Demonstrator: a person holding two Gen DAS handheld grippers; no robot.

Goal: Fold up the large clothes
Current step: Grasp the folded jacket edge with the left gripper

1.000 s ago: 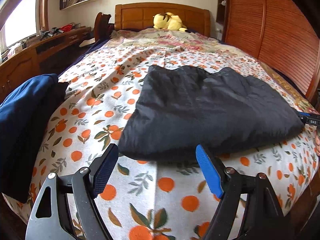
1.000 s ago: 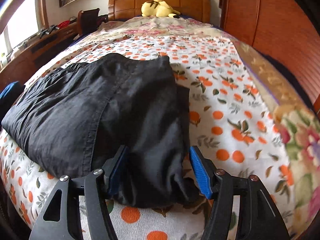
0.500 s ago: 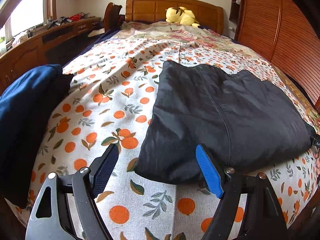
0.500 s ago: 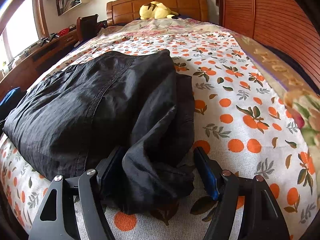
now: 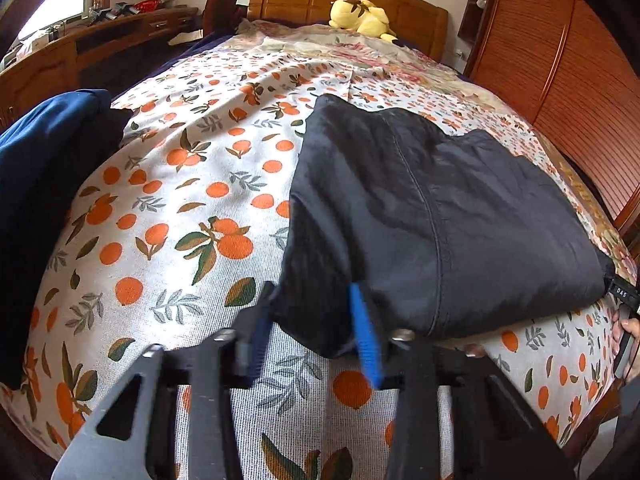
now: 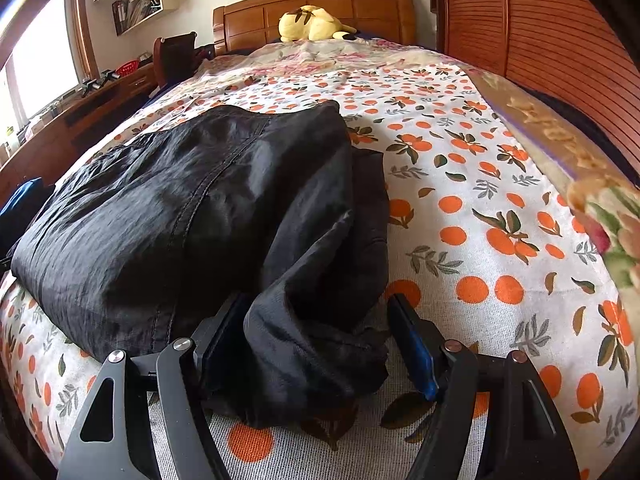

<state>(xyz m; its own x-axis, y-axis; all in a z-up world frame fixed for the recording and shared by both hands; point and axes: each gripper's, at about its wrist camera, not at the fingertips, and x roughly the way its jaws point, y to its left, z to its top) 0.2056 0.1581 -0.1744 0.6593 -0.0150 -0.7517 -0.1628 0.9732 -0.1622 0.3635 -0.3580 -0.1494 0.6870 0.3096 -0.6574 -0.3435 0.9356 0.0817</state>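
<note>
A black garment, folded into a thick rectangular bundle, lies on the bed across its near end, on a white sheet printed with oranges and leaves. In the left wrist view the left gripper sits at the garment's near left corner, its blue-padded fingers on either side of the dark cloth; the frame is blurred there, so whether the pads actually press the fabric cannot be told, though the gap between them is narrow and filled with cloth. In the right wrist view the right gripper is at the opposite near corner, where a rumpled lump of the black garment bulges between its fingers; the jaws stand spread wide, the left pad against the cloth and the right pad a little apart from it with sheet showing beside it. A seam runs lengthwise over the top layer of the bundle, and a lower layer peeks out along its right edge. A dark blue garment is heaped at the left edge of the bed, apart from the black one. A yellow plush toy rests by the wooden headboard at the far end, a wooden desk runs along the left wall, and slatted wooden doors stand on the right
</note>
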